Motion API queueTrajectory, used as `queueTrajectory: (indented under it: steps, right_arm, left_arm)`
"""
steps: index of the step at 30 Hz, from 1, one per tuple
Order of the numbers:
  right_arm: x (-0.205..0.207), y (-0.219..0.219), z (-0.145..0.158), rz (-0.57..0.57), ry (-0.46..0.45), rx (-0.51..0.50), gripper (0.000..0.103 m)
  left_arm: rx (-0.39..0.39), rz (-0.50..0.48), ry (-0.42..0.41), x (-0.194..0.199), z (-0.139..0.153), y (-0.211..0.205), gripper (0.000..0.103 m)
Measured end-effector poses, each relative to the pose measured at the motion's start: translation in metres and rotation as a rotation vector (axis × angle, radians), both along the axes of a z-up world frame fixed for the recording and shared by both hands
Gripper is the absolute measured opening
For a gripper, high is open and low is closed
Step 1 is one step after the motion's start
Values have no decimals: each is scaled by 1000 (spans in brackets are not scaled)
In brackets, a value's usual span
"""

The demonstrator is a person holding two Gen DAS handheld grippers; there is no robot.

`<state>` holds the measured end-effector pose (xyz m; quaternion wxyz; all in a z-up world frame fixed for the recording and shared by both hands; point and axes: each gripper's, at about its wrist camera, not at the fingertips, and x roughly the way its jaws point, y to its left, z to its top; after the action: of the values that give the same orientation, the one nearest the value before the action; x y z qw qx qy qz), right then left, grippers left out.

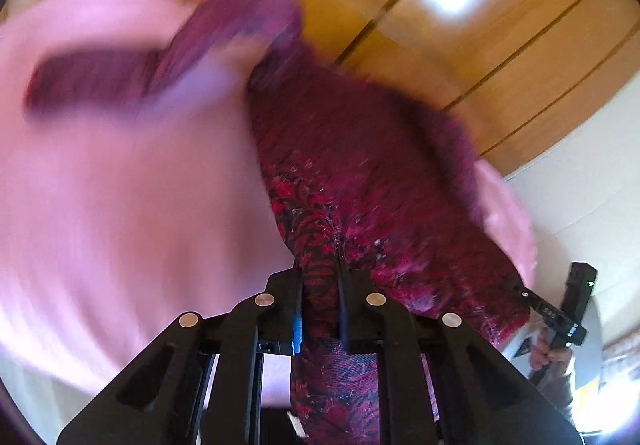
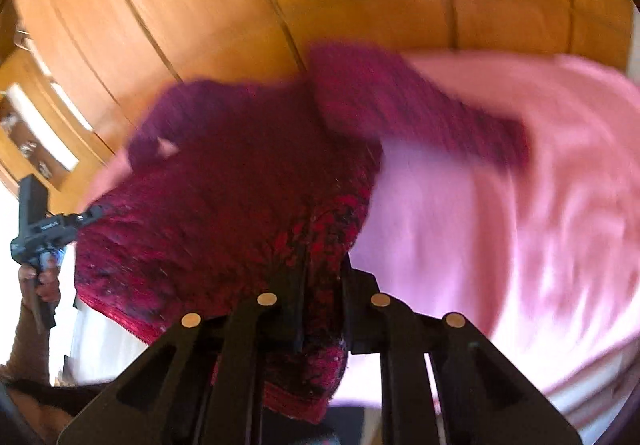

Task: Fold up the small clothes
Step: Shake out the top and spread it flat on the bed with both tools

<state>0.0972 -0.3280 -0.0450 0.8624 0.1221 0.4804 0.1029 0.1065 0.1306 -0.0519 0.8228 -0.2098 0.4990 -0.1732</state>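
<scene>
A small dark red knitted sweater (image 1: 360, 181) with a black pattern lies partly lifted over a pink cloth (image 1: 120, 185). My left gripper (image 1: 322, 277) is shut on a bunched hem corner of the sweater, which fills the gap between its black fingers. In the right wrist view the same sweater (image 2: 248, 181) stretches to the left, one sleeve (image 2: 420, 109) trailing over the pink cloth (image 2: 500, 213). My right gripper (image 2: 322, 281) is shut on the other hem corner. Each view shows the other gripper at its edge, held by a hand (image 2: 40, 277), pinching the far hem corner. Both views are motion-blurred.
Wooden cabinet doors (image 1: 460, 25) with dark seams fill the background behind the cloth. A lit glass-fronted cabinet section (image 2: 36, 133) shows at the left of the right wrist view. A white surface (image 1: 580, 181) lies beyond the pink cloth.
</scene>
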Motion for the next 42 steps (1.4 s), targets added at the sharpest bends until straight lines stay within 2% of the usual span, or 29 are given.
queueTrajectory:
  steps: [2,4,6,8,11,12,13,15,17,19,20,21,23,26,29,33,34,35,36,37,39,42]
  right_arm:
    - [-7,5,-31,-7,75,2,11]
    - [-14,13,-48,-4,93,-51,11]
    - [-13,11,-50,-23,96,-21,11]
    - [-9,18,-48,-3,109,-42,12]
    - [-3,18,-39,31,77,-93,26]
    - [1,19,-31,13,50,-98,36]
    - [3,20,-27,0,32,-96,50]
    - [8,28,-16,-21,-37,-81,60]
    - [20,43,-9,-9,-77,-44,61]
    - [31,62,-9,13,-97,-16,65]
    - [39,77,-11,36,-105,-10,65]
    - [45,92,-13,55,-111,-7,66]
    - [53,114,-18,95,-113,9,67]
    - [60,142,-30,159,-93,23,67]
    - [63,165,-47,218,-69,-6,67]
    - [64,183,-60,240,-78,-80,74]
    - [64,184,-62,241,-82,-87,76]
    - [64,182,-63,242,-82,-91,77]
    - [64,183,-64,244,-83,-98,79]
    - [67,186,-65,246,-83,-104,82]
    - [70,192,-67,246,-82,-114,85]
    - [76,199,-69,244,-78,-132,88]
  left_arm:
    - [17,34,60,-7,-29,2,12]
    - [12,78,94,-18,-52,5,13]
    - [-17,105,73,-31,-53,10,18]
    - [-5,111,64,-37,-49,12,18]
    - [52,103,27,-44,-39,10,18]
    - [65,109,17,-45,-38,13,18]
    - [72,145,6,-47,-34,25,18]
    - [60,228,-5,-40,-30,44,18]
    - [11,329,-4,-27,-25,69,28]
    - [-49,449,-7,-14,-21,95,63]
    - [-87,521,-12,-8,-20,110,67]
    - [-128,579,-9,-1,-21,123,68]
    - [-186,631,-1,10,-24,142,69]
    - [-217,733,29,34,-30,172,69]
    - [-173,793,29,57,-33,191,69]
    - [-108,815,45,94,-45,206,69]
    - [-96,818,42,99,-47,211,68]
    - [-76,818,33,104,-46,216,62]
    - [-28,798,25,114,-45,215,33]
    - [15,778,33,125,-44,214,12]
    - [35,785,15,126,-36,223,10]
    - [147,849,-63,130,-7,248,9]
